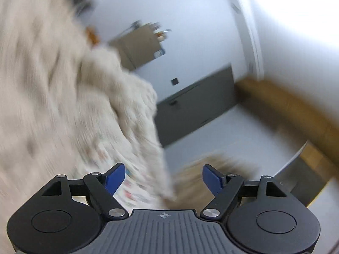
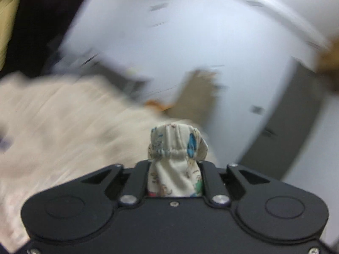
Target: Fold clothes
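A: Any lettering to read? Nothing sharp enough; both views are smeared.

B: Left hand-held gripper (image 1: pixel 163 176), bottom centre, blue pads (image 1: pixel 115 177) spread wide apart, nothing between them. The cream garment (image 1: pixel 53 89) fills the left half, soft and crinkled, with small coloured prints.

A: Right hand-held gripper (image 2: pixel 174 169) is clamped on a bunched, elasticated hem of that printed fabric, sticking up at lower centre.

B: Grey cabinet (image 1: pixel 197 103) behind, mid-frame.

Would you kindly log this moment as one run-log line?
left hand-held gripper: open, empty | right hand-held gripper: bunched printed garment between jaws | cream knit: beside | views: blurred
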`<state>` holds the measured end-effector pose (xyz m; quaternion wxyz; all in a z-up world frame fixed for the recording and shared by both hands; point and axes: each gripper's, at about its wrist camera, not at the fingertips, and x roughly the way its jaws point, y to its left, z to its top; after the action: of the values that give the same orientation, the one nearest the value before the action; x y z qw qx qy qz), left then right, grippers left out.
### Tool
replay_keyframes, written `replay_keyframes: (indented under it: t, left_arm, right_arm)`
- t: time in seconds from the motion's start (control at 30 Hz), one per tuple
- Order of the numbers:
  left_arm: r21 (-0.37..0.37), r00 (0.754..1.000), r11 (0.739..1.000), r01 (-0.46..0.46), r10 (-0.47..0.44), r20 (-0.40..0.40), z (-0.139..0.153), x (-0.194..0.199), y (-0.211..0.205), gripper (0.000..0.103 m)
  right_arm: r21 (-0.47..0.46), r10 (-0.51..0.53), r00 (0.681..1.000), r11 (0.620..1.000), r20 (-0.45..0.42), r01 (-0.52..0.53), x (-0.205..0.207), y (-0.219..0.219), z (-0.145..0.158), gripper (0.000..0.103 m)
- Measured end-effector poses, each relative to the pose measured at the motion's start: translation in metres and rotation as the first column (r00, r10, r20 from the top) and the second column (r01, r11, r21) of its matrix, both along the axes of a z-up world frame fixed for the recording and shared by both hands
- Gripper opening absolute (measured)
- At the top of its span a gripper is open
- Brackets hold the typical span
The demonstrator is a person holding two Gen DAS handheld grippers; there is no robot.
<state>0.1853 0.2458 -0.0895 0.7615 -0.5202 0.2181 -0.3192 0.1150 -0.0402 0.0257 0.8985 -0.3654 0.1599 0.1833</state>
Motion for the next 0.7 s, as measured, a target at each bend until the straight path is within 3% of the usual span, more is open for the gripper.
replay_keyframes:
  t: [0.03,0.1,0.2,0.23,0.3,0.4,0.47,0.5,0.57,0.6,0.7]
  left_arm:
    - [-0.044,0.998,0.998,0.037,-0.039,-0.039,-0.011,0.005,-0.006,0.076]
    - [-0.027,0.995,0.997,0.067,-0.069,-0.069,-0.01,0.013,-0.005,0.076]
    - [0.035,0.99,0.992,0.121,-0.118,-0.08,-0.006,0.025,-0.022,0.076]
    - [0.054,0.988,0.989,0.138,-0.134,-0.076,-0.002,0.031,-0.028,0.076]
    - [0.104,0.983,0.979,0.176,-0.17,-0.071,0.007,0.044,-0.042,0.076]
    - [0.244,0.964,0.933,0.263,-0.245,-0.103,0.019,0.066,-0.074,0.077]
    - [0.296,0.943,0.898,0.327,-0.29,-0.161,0.018,0.087,-0.096,0.077]
    - [0.32,0.935,0.88,0.35,-0.304,-0.185,0.018,0.096,-0.105,0.07]
    - [0.382,0.922,0.842,0.381,-0.32,-0.216,0.023,0.111,-0.123,0.045]
    - [0.414,0.922,0.825,0.385,-0.321,-0.216,0.029,0.114,-0.128,0.027]
    - [0.482,0.928,0.794,0.372,-0.331,-0.17,0.059,0.119,-0.137,0.021]
  right_arm:
    - [-0.073,0.056,0.997,0.996,-0.062,-0.061,-0.011,0.014,-0.029,0.039]
    - [-0.197,0.123,0.984,0.969,-0.129,-0.147,-0.034,0.032,-0.07,0.038]
    - [-0.271,0.162,0.986,0.951,0.023,-0.15,-0.066,0.017,-0.076,0.052]
    - [-0.244,0.153,0.988,0.958,-0.001,-0.149,-0.069,0.005,-0.067,0.059]
    - [-0.194,0.143,0.989,0.97,-0.047,-0.149,-0.073,-0.012,-0.055,0.058]
    - [-0.147,0.158,0.985,0.975,-0.073,-0.167,-0.077,-0.02,-0.053,0.046]
    - [-0.14,0.181,0.979,0.971,-0.097,-0.193,-0.077,-0.022,-0.06,0.023]
    - [-0.137,0.186,0.978,0.97,-0.099,-0.199,-0.079,-0.029,-0.061,0.019]
    - [-0.15,0.194,0.978,0.967,-0.08,-0.204,-0.082,-0.027,-0.062,0.014]
    - [-0.153,0.196,0.978,0.967,-0.073,-0.205,-0.082,-0.03,-0.062,0.012]
    - [-0.141,0.192,0.981,0.97,-0.042,-0.196,-0.082,-0.034,-0.054,0.01]
